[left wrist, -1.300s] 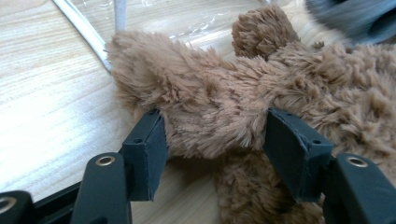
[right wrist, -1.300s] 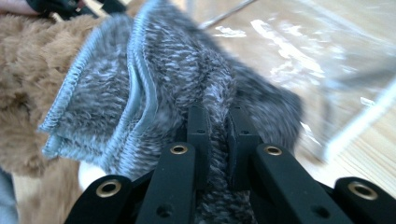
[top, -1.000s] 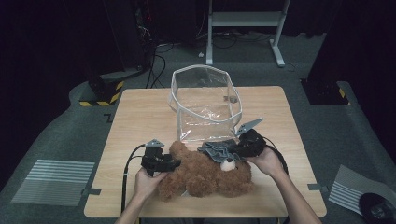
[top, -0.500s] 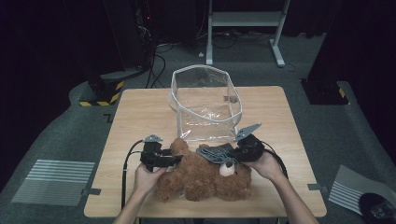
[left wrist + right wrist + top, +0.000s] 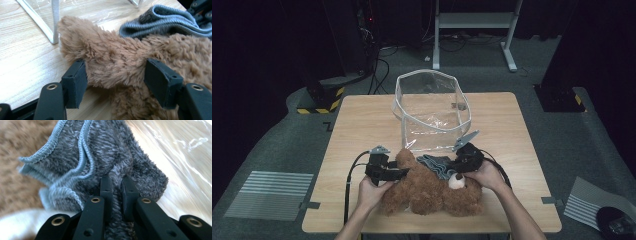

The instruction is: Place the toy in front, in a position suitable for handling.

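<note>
A brown teddy bear point(image 5: 427, 192) lies on its back near the table's front edge. One furry limb point(image 5: 120, 62) lies between the jaws of my left gripper point(image 5: 116, 80). Those jaws have just been opening, and the pads sit at the fur without visibly squeezing it. From above, the left gripper point(image 5: 401, 172) is at the bear's left side. A grey ribbed cloth point(image 5: 105, 155) is pinched in my right gripper point(image 5: 116, 186), which is shut on a fold. The cloth point(image 5: 437, 164) drapes over the bear's chest, with the right gripper point(image 5: 452, 167) just right of it.
A clear plastic bag point(image 5: 432, 125) with a white rim stands open at the middle of the wooden table point(image 5: 362, 120), just beyond the bear. Its corner point(image 5: 53, 22) is close to the bear's limb. Dark floor with cables and stand legs surrounds the table.
My right gripper has come a little down and toward the bear with the grey cloth in it. The left gripper has stayed at the bear's limb.
</note>
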`<state>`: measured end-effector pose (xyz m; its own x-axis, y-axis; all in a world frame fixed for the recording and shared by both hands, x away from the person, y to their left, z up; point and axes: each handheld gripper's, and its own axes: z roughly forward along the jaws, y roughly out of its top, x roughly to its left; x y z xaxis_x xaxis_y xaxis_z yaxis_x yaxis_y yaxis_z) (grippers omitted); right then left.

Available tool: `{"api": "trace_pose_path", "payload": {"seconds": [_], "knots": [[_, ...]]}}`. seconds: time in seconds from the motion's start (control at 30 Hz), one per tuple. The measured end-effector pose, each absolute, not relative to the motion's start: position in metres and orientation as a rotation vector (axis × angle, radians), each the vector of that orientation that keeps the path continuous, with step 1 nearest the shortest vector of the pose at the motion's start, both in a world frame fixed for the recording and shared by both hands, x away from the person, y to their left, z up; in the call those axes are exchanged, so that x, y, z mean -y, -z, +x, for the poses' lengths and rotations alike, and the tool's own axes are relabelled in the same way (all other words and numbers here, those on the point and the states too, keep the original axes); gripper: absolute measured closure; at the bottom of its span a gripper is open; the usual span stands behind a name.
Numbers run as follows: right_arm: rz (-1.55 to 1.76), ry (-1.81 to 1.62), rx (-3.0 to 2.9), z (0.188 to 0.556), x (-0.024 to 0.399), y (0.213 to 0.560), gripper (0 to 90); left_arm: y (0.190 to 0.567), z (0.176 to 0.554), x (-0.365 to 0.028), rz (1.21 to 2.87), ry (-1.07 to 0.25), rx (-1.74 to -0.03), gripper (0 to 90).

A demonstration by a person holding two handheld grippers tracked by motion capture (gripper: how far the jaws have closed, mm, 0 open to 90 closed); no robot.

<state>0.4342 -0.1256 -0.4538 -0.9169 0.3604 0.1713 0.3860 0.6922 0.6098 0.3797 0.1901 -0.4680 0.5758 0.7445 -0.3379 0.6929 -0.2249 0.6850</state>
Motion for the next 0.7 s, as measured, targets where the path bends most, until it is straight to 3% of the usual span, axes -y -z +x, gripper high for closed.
{"api": "trace_pose_path", "payload": {"seconds": [0.2,0.37,0.5,0.7], "knots": [[-0.712,1.037,2.864,0.437,0.151,0.452,82.1,0.469,0.38,-0.189,1.962,-0.074,-1.146,35.8],[-0.651,1.136,2.821,0.433,0.139,0.448,82.1,0.469,0.379,-0.189,1.968,-0.085,-1.146,35.8],[-0.642,1.011,2.854,0.432,0.131,0.46,82.1,0.469,0.379,-0.189,1.99,-0.087,-1.151,35.8],[-0.79,0.99,2.861,0.431,0.174,0.461,82.0,0.477,0.377,-0.191,1.995,-0.064,-1.166,35.8]]}}
